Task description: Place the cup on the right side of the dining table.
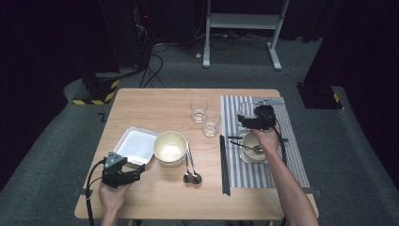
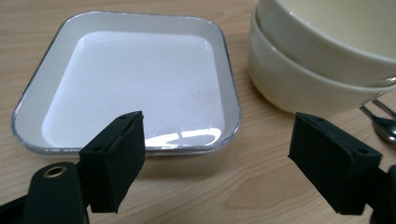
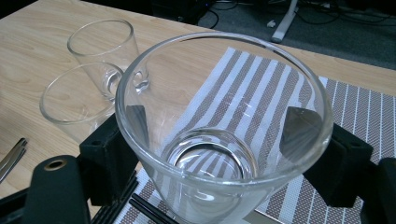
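High view: left gripper [image 1: 136,173] at table's 7 o'clock, jaws wide, empty; square white tray [image 1: 136,145] just beyond at 12. Left gripper view: glossy rounded tray, cream bowls [image 2: 322,60] at 2 o'clock. Right gripper view: right gripper [image 3: 224,140] clamps clear round glass [image 3: 224,116] over striped woven mat [image 3: 355,107].

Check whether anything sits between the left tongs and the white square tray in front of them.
Nothing visible does. The left tongs stand open, empty, just short of the white tray, with bare table up to its near rim. The stacked cream bowls stand beside the tray, off to the side of that path.
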Demonstrator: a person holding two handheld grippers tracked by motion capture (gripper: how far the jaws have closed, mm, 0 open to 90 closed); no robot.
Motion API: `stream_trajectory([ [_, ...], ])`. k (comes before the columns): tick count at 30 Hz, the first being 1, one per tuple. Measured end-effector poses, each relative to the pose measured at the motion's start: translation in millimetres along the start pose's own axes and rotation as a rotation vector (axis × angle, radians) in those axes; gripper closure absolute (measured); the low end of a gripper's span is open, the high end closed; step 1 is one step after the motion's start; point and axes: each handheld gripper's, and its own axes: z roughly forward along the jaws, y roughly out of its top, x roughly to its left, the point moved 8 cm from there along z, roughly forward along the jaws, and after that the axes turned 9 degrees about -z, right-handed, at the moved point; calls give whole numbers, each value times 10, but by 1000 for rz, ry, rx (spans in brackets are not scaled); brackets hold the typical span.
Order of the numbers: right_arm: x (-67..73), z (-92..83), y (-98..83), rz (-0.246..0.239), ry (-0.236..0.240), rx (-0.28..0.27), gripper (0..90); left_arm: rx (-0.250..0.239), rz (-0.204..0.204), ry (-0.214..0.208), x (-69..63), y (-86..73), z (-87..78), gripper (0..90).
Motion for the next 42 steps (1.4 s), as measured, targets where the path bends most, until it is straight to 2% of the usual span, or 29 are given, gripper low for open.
stream_trajectory([
  [3,-3,22,-9,4,-2,4,200,8,8,24,33,-65,15,169],
  [13,-55,78,-42,14,-19,16,200,36,-7,58,124,-228,87,154],
  [18,-82,115,-32,-9,-34,47,199,41,-19,73,176,-279,115,148],
  [23,-82,141,29,-5,-35,35,200,38,-20,97,209,-306,119,148],
  [42,-147,308,10,13,-56,93,199,59,2,148,255,-349,167,153],
])
